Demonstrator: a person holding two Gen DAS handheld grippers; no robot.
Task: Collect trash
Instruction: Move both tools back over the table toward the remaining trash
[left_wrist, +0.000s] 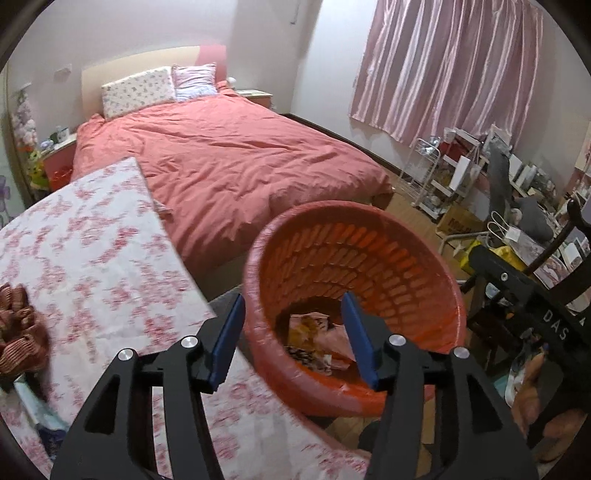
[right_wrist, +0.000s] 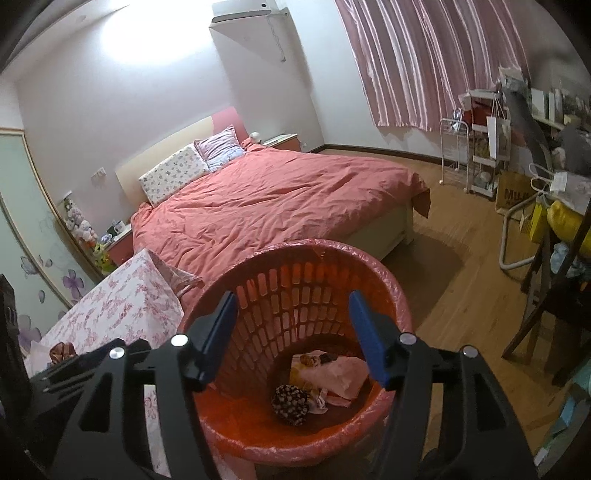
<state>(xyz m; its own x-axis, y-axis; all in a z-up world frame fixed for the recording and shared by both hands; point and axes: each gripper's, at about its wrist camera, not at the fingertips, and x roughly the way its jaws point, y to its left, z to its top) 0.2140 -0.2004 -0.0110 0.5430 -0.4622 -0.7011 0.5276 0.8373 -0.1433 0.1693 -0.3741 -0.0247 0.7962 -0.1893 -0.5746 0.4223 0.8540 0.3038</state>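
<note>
An orange slatted waste basket (left_wrist: 354, 302) lined with a thin pink bag stands on the wooden floor just beside the near right edge of a table under a pink-flowered cloth (left_wrist: 92, 266); at its bottom lie crumpled wrappers (right_wrist: 332, 373) in white, yellow and pale pink, and beside them a dark, pale-speckled ball (right_wrist: 290, 399) of trash; the left gripper (left_wrist: 291, 341) hangs over the basket's near left rim with its blue pads spread apart and nothing between them, the left pad over the table's edge and the right pad over the basket's mouth; the right gripper (right_wrist: 293, 338) hangs over the basket's near rim, its jaws likewise parted and empty, the trash showing below in the gap; a brownish striped crumpled thing (left_wrist: 18, 332) lies on the cloth at the table's near left, well apart from the basket; beyond stands a bed with a salmon cover (right_wrist: 273, 199) and two pillows at its far end; striped pink curtains (left_wrist: 447, 62) hang on the far right wall; a white wire cart (right_wrist: 484, 155), paper bags and dark wooden furniture crowd the right side near the basket.
</note>
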